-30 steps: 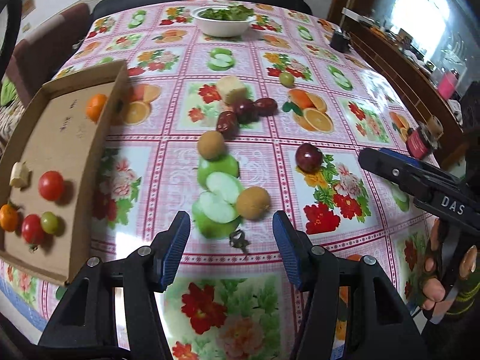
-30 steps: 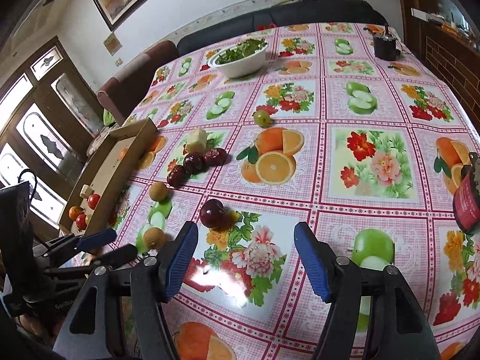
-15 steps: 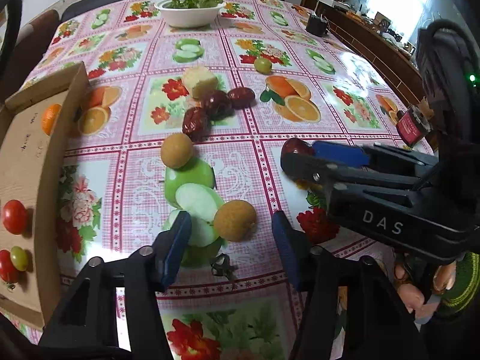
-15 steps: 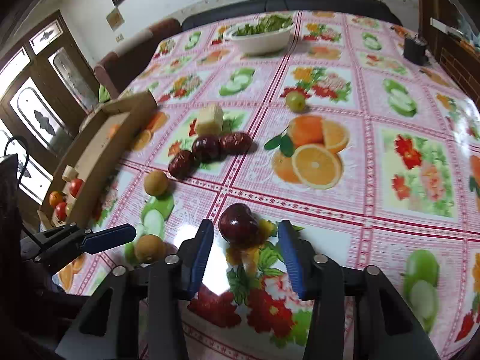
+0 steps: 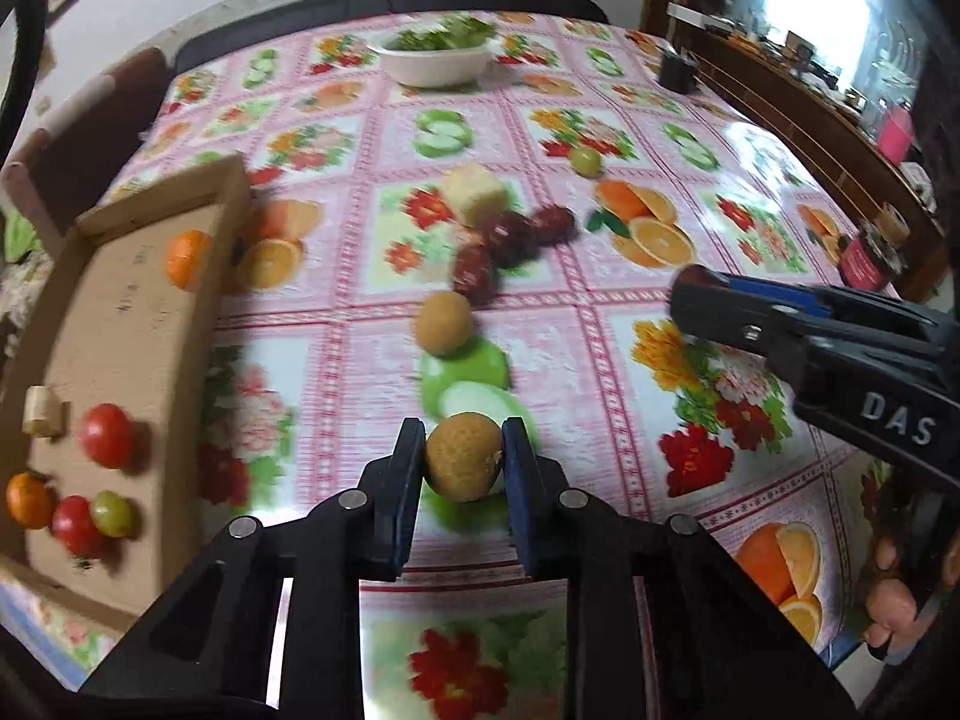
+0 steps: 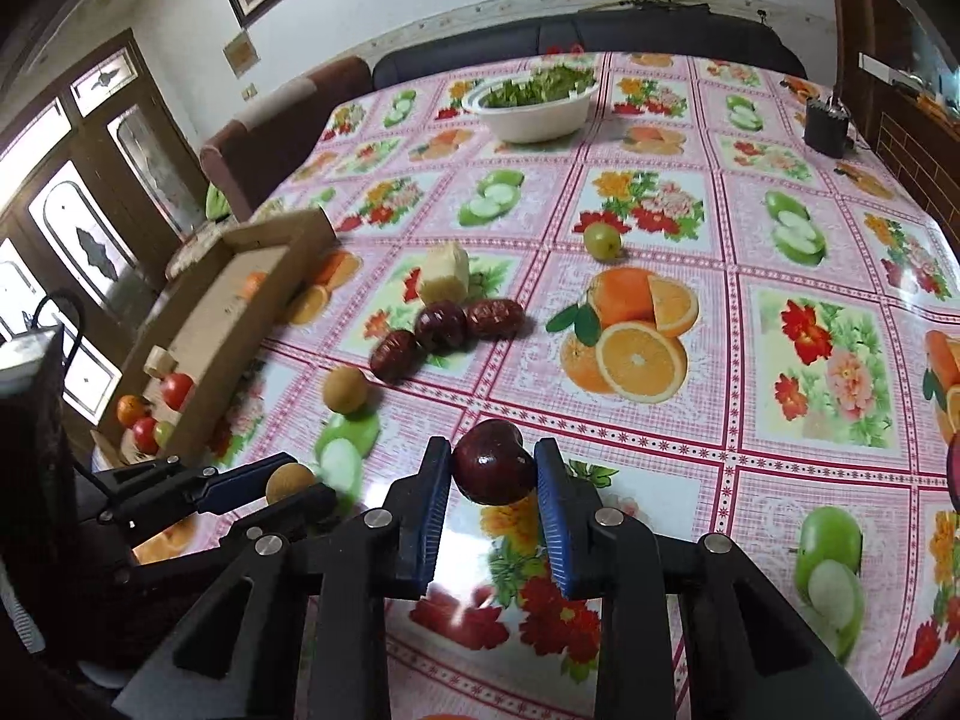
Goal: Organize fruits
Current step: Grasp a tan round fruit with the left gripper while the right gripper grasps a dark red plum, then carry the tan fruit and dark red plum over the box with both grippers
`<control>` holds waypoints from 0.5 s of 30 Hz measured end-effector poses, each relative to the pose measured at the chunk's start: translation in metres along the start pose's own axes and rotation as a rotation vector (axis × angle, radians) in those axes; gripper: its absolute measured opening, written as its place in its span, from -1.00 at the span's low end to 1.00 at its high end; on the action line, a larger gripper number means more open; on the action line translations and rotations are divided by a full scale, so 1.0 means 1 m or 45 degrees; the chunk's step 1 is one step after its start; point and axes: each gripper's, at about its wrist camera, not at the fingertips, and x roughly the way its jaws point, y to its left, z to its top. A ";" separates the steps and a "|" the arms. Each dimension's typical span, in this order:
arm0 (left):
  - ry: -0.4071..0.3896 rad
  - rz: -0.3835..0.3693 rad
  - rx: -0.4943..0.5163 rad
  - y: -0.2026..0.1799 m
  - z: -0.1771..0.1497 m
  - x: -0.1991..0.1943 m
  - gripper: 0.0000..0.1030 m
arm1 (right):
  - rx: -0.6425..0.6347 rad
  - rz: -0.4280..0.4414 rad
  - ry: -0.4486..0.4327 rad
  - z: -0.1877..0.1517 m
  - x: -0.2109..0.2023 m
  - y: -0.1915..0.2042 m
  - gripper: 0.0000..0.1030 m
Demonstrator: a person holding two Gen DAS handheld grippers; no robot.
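The left gripper [image 5: 463,459] has just squeezed its jaws in, and now its blue pads press on both sides of a round brown fruit [image 5: 463,463], so it is holding that fruit tight just above the table. The right gripper [image 6: 493,471] has also just been closing, and its blue pads hug a dark red plum [image 6: 493,463] on both sides. In the right wrist view the left gripper shows low on the left with the brown fruit between its tips. Past the left gripper sits a second brown fruit [image 5: 444,323] on the flowery tablecloth [image 5: 600,360]. A bit farther back, three dark red dates [image 6: 444,327] lie touching each other in a row, and a pale yellow chunk [image 6: 445,271] sits just behind them. A small green fruit [image 6: 602,240] sits alone to the right of the chunk. On the left side of the table is a cardboard box [image 5: 120,360]. Inside it are a small orange [image 5: 187,258] near the far end, and at the near end a red tomato [image 5: 106,435], a pale block [image 5: 43,420], another orange, another tomato and a green fruit close together. A white bowl [image 6: 534,114] with green leaves stands far back on the table.
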 end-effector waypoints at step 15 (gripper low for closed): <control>-0.076 0.214 -0.209 0.074 -0.002 -0.037 -0.55 | -0.061 0.108 -0.019 0.004 -0.007 0.050 -0.44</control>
